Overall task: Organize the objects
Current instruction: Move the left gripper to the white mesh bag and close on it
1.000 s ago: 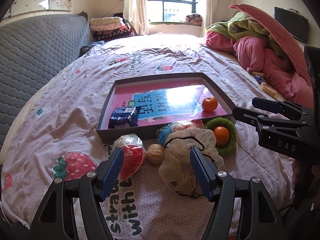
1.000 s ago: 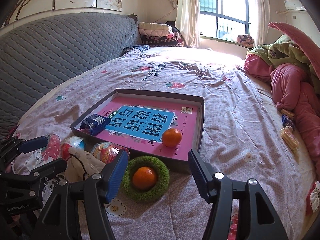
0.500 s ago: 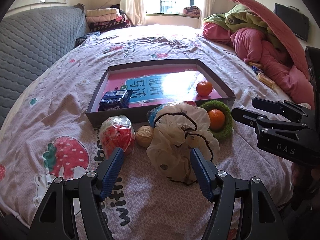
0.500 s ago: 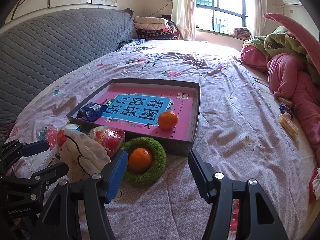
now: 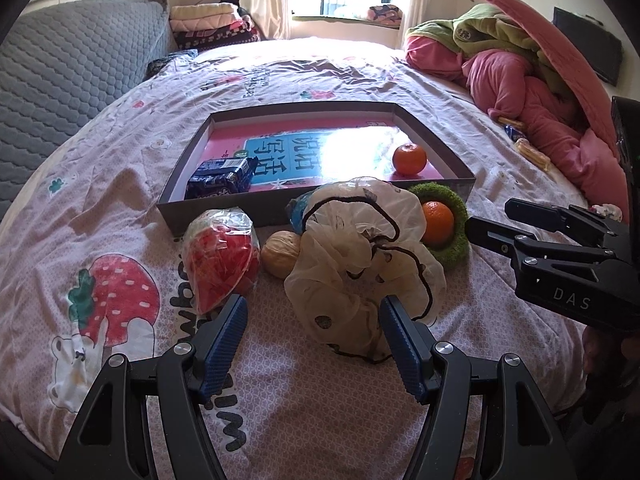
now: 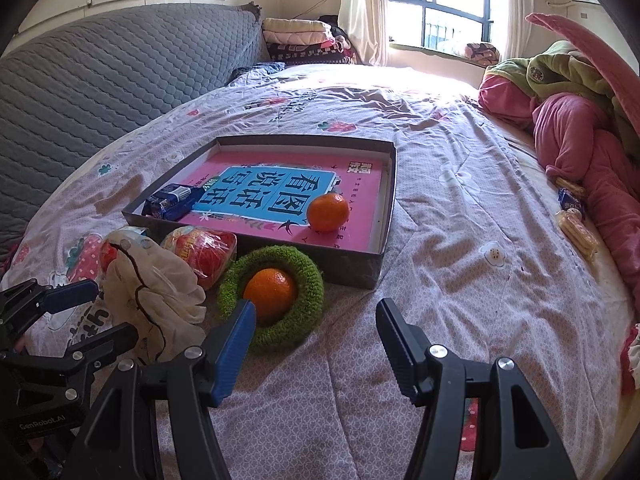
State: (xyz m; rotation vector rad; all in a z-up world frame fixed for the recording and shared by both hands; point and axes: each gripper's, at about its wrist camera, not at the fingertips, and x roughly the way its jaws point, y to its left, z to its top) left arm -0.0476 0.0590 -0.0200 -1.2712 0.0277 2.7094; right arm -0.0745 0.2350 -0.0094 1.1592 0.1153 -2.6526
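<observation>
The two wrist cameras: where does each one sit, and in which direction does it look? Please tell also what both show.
Left wrist view: sits on the left gripper, looks forward and down at the cream scrunchie on the bed; its own open fingers show, and the right gripper at the right edge.
Right wrist view: sits on the right gripper, looks forward and down at the orange in the green ring; its own open fingers show, and the left gripper at the left edge.
Shared: the tray with its book, the scrunchie, both oranges.

A pink book (image 6: 280,196) with a blue panel is seen; orange tangerines (image 6: 328,212); a green ring (image 6: 272,300); strawberry-printed bedding (image 5: 120,296).
</observation>
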